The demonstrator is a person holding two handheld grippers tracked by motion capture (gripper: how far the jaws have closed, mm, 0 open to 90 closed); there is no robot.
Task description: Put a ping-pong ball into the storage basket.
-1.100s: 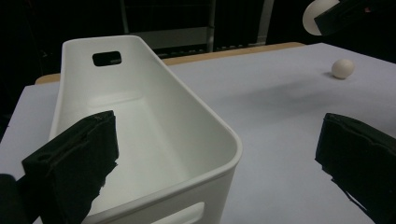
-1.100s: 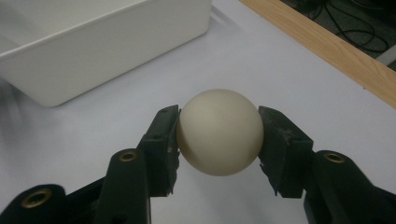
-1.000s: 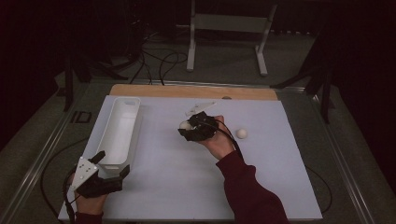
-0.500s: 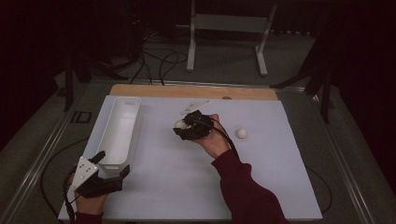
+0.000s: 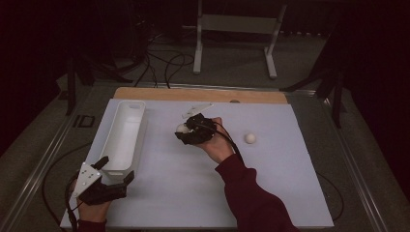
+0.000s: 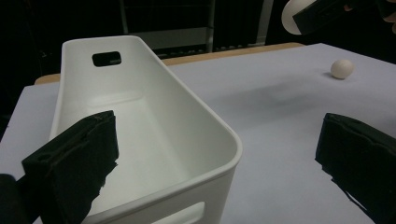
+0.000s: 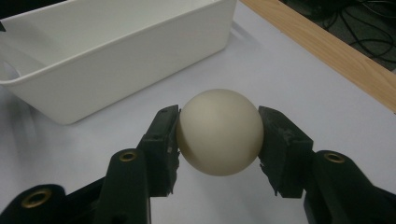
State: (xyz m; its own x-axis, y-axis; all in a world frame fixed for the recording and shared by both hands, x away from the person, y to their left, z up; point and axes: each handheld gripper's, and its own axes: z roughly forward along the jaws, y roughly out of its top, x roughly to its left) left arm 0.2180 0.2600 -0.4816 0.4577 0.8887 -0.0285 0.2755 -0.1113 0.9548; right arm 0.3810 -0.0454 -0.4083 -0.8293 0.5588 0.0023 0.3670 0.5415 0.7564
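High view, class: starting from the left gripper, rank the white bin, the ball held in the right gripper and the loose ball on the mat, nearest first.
From the left gripper, at the mat's near left corner:
1. White bin: left side, its near end between the open jaws.
2. Held ball: mid-mat, clamped in the right gripper.
3. Loose ball: alone on the mat's right.

Cream ball (image 7: 219, 132) clamped between right gripper (image 7: 218, 140) jaws, raised above worktop near long white bin (image 5: 122, 137). Second ball (image 5: 250, 138) lies loose on worktop, well apart. Bin upright, empty.
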